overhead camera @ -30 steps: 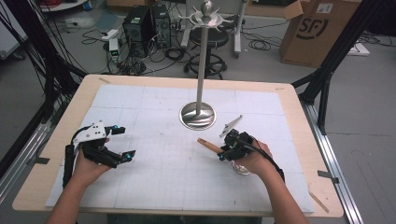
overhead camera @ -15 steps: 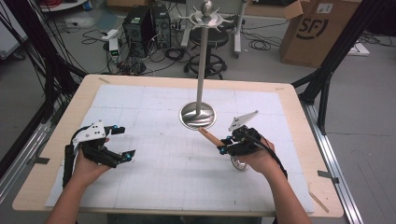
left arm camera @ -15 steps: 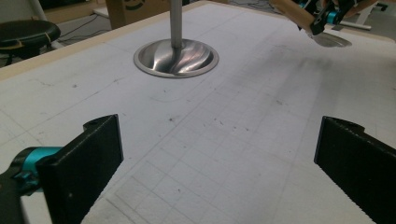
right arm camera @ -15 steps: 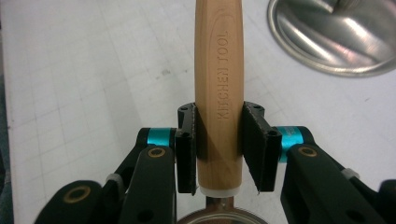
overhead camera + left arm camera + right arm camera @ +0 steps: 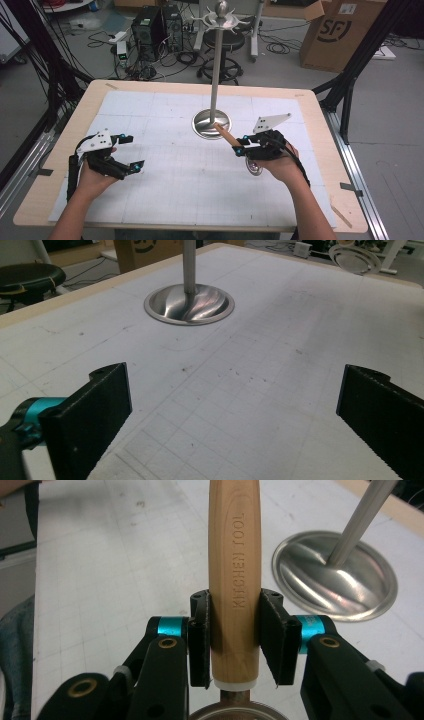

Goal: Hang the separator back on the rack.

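Cables, computer cases and a cardboard box (image 5: 345, 30) crowd the floor behind a wooden counter (image 5: 75, 120) covered by a white gridded mat (image 5: 175, 185). At the mat's far middle stands a tall metal stand (image 5: 216, 70) on a round, dished steel base (image 5: 212, 123), its top ringed with hooks. From the bottom of the high view, the person's left forearm reaches in and the left hand (image 5: 92, 172) rests low at the mat's left side, holding the left claw (image 5: 131, 152) with its jaws spread wide and nothing between them; the left gripper view shows them pointing across bare mat toward the stand's base. The right hand (image 5: 280, 162) sits right of centre, wrist angled inward, with the right claw (image 5: 239, 148) aimed up and left toward the base. This claw is clenched on the wooden handle (image 5: 234, 580) of a kitchen utensil (image 5: 240, 150), near the handle's lower end, with "KITCHEN TOOL" stamped along the wood. The handle's free tip lies just beside or over the base's rim; the utensil's round metal head (image 5: 255, 169) shows below the claw, by the right hand.
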`<state>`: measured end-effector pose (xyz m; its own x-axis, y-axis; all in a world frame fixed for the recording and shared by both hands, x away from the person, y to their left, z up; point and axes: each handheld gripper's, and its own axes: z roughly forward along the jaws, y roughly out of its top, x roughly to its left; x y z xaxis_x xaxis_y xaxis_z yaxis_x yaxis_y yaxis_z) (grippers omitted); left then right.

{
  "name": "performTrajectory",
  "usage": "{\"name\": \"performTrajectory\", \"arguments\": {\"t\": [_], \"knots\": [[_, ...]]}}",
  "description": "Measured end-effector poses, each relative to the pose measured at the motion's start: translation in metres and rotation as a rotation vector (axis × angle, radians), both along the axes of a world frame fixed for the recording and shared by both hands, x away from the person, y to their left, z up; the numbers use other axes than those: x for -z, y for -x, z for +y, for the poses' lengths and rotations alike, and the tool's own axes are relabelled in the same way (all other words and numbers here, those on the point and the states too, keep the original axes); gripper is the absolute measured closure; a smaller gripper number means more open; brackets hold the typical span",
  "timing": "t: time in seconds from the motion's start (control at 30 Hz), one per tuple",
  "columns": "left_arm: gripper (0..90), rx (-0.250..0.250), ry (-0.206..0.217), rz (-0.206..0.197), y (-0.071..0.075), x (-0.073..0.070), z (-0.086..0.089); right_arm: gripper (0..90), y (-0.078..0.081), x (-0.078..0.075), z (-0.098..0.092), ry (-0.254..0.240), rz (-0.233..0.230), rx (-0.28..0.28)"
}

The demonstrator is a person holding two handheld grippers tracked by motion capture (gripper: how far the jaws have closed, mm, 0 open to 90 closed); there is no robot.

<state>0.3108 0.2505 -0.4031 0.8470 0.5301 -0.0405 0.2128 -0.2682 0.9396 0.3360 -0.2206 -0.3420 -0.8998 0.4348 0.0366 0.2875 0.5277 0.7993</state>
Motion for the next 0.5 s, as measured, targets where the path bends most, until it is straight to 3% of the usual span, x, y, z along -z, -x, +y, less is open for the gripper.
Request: {"name": "performTrajectory", "arguments": {"t": [0.2,0.5], "knots": [[1.8,0.001,0.004,0.005,0.000,0.000,0.000,67.9,-0.001,-0.006,-0.003,-0.024,-0.018,0.014],[1.8,0.000,0.007,0.001,0.000,0.000,0.000,67.9,-0.004,-0.016,-0.011,-0.114,-0.058,0.024]]}}
